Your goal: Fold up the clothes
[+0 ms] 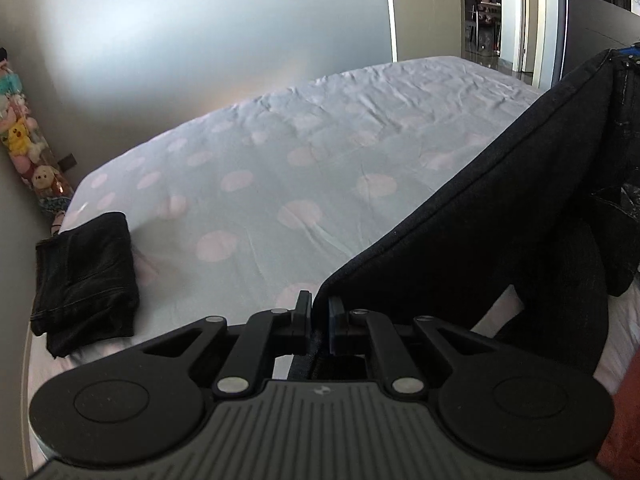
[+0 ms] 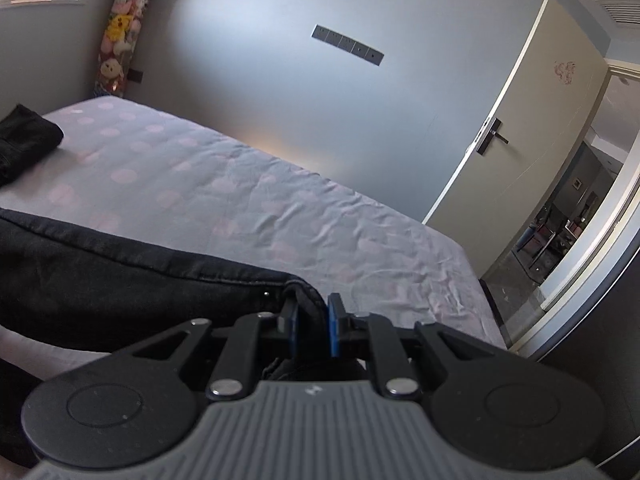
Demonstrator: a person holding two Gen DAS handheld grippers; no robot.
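A pair of black jeans hangs stretched between my two grippers above the bed. My left gripper is shut on one corner of its hemmed edge, and the cloth rises from there to the upper right. In the right wrist view my right gripper is shut on the other corner of the black jeans, which run off to the left. A second dark garment, folded, lies on the sheet at the left; its end shows as the folded garment in the right wrist view.
The bed has a pale sheet with pink dots and lies wide beyond the jeans. A hanging column of plush toys stands in the far corner. An open door and a doorway lie to the right.
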